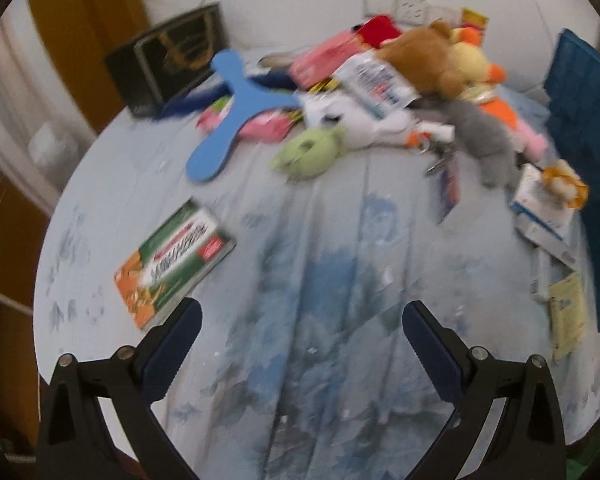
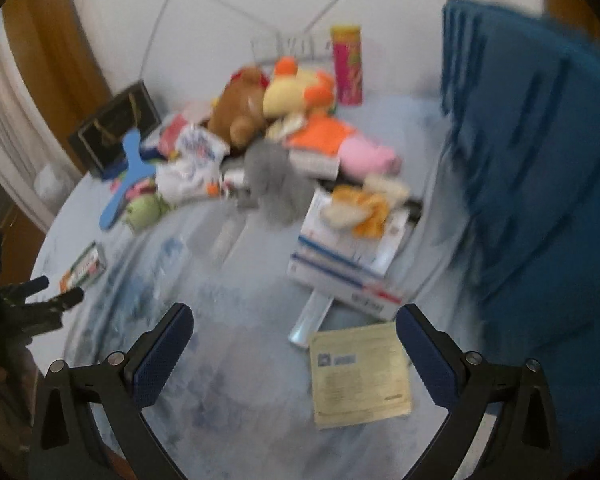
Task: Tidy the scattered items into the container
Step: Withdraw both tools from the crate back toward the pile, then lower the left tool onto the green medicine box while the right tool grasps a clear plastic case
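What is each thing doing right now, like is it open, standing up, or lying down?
left gripper: jaws open, holding nothing.
right gripper: jaws open, holding nothing.
blue container: stands at the right, contents hidden.
pink can: upright.
green box: lying flat, apart from the pile.
blue boomerang: flat, overlapping pink packets.
yellow leaflet: lying flat.

Left tongs (image 1: 302, 312) are held with jaws spread wide, nothing gripped. Right tongs (image 2: 294, 318) are likewise held wide apart, empty. Left tongs are glimpsed at the right view's left edge.
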